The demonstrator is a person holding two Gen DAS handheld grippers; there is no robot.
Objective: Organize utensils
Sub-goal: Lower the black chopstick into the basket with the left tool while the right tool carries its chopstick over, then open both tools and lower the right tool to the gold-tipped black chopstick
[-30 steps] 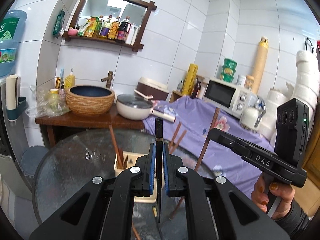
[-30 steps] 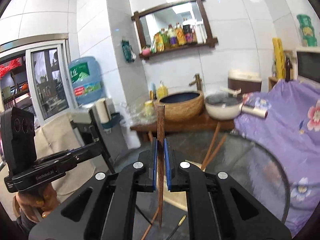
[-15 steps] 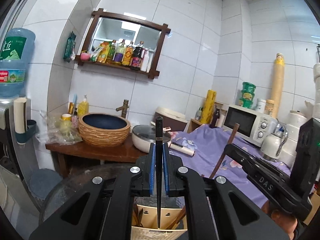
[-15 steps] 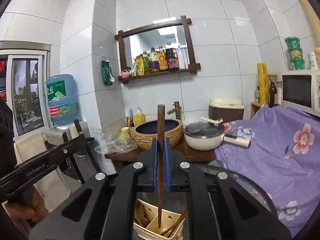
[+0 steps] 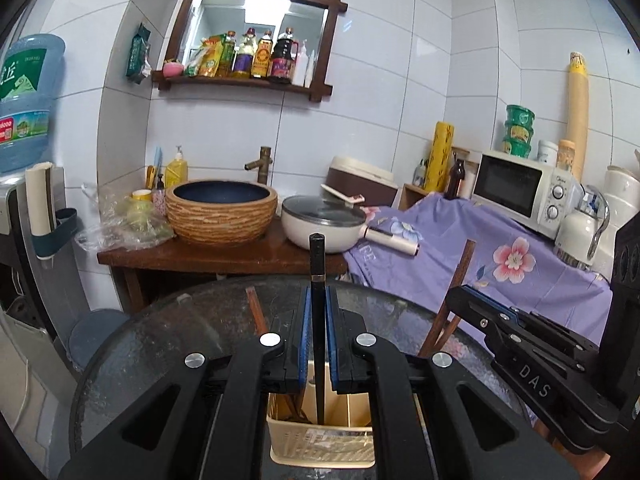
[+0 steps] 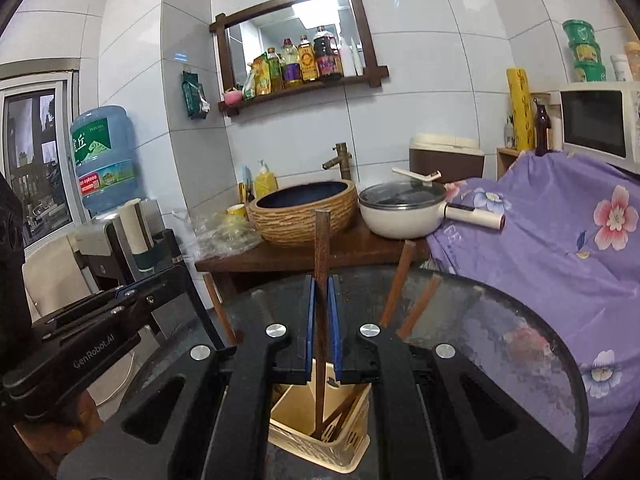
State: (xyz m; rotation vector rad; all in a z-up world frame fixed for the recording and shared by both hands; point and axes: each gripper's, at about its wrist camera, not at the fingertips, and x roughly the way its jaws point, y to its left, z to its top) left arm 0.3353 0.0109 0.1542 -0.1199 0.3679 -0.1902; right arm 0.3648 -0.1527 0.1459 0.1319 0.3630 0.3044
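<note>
A black chopstick (image 5: 316,280) stands upright, pinched between the blue pads of the left tongs (image 5: 318,304), which are closed on it. Its lower end hangs inside the cream holder (image 5: 320,444) at 6 o'clock in the left wrist view, in the compartment right of the one where brown sticks already lean; whether the tip touches the bottom cannot be told.

The right tongs (image 6: 320,300) are likewise clamped on a brown chopstick (image 6: 321,248), held upright with its lower end down in the same holder (image 6: 316,444), beside other brown utensils that lie slanted against the inner wall.

The holder sits on a round dark glass desk (image 5: 160,344). More brown chopsticks (image 6: 400,292) rise from behind the tongs, leaning toward 1 o'clock, and one (image 5: 256,312) leans toward 11 o'clock in the left view.

In the left view the right tongs' black body comes in from 4 o'clock; in the right view the left tongs' body comes in from 8 o'clock.

Beyond the desk, at 12 o'clock, a wooden counter carries a woven basin (image 5: 221,212) and a white pot (image 5: 322,226). A purple flowered cloth (image 6: 560,248) lies at 3 o'clock, with a microwave (image 5: 520,192) above it.
</note>
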